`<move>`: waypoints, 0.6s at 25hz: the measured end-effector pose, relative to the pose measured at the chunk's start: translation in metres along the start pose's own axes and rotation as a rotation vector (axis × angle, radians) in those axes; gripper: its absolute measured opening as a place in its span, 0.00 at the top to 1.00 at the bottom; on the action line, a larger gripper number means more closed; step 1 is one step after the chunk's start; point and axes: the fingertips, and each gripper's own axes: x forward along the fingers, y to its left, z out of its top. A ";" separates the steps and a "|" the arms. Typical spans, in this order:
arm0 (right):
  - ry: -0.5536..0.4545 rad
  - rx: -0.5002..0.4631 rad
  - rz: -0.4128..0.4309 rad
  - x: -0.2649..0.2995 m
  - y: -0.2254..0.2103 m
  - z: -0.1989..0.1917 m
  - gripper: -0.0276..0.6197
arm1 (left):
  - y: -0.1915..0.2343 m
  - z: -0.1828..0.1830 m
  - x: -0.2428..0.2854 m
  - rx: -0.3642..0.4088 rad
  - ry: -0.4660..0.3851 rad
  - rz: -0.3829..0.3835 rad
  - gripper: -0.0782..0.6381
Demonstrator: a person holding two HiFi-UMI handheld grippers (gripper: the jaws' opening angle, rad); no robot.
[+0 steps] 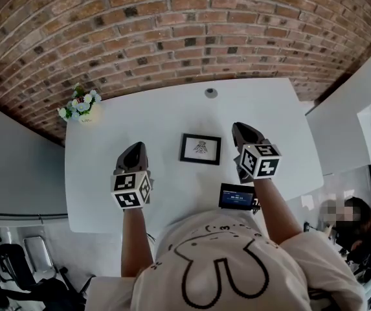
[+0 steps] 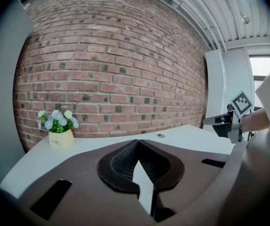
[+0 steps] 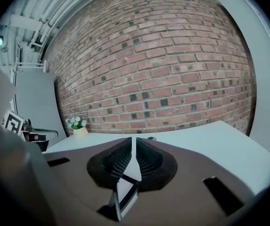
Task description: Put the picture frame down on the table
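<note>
The picture frame [image 1: 200, 149], black with a white mat and a small drawing, lies flat on the white table [image 1: 172, 109], near its middle. My left gripper [image 1: 134, 150] hovers to the frame's left, shut and holding nothing; in the left gripper view its fingertips [image 2: 137, 142] meet. My right gripper [image 1: 239, 129] is just right of the frame, apart from it and shut on nothing, with only a thin slit between its pads [image 3: 125, 157]. The frame is hidden in both gripper views.
A small pot of flowers [image 1: 81, 105] stands at the table's far left corner. A small grey round thing [image 1: 211, 92] lies near the far edge. A dark device with a lit screen [image 1: 237, 197] sits at the near edge. A brick wall is behind, and a person [image 1: 348, 225] stands at the right.
</note>
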 end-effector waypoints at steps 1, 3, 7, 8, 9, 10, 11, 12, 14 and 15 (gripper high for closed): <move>-0.016 -0.003 0.004 -0.002 0.001 0.005 0.90 | 0.000 0.005 -0.001 0.005 -0.011 0.001 0.88; -0.053 -0.012 0.009 -0.007 0.002 0.017 0.91 | 0.001 0.015 -0.002 0.015 -0.034 0.005 0.87; -0.124 -0.053 0.036 -0.016 0.009 0.044 0.92 | 0.004 0.043 -0.003 0.032 -0.096 0.017 0.87; -0.138 -0.062 0.042 -0.020 0.012 0.050 0.93 | 0.005 0.051 -0.004 0.038 -0.115 0.019 0.88; -0.154 -0.067 0.046 -0.023 0.014 0.056 0.93 | 0.004 0.060 -0.005 0.044 -0.133 0.020 0.88; -0.169 -0.069 0.048 -0.028 0.016 0.061 0.93 | 0.004 0.068 -0.007 0.050 -0.151 0.019 0.87; -0.185 -0.070 0.051 -0.033 0.018 0.065 0.93 | 0.003 0.075 -0.008 0.056 -0.168 0.018 0.87; -0.201 -0.072 0.056 -0.038 0.021 0.070 0.93 | 0.001 0.082 -0.009 0.063 -0.184 0.015 0.88; -0.231 -0.084 0.066 -0.047 0.026 0.079 0.93 | 0.000 0.094 -0.010 0.077 -0.207 0.011 0.87; -0.245 -0.095 0.069 -0.051 0.029 0.083 0.93 | -0.001 0.098 -0.011 0.085 -0.215 0.010 0.88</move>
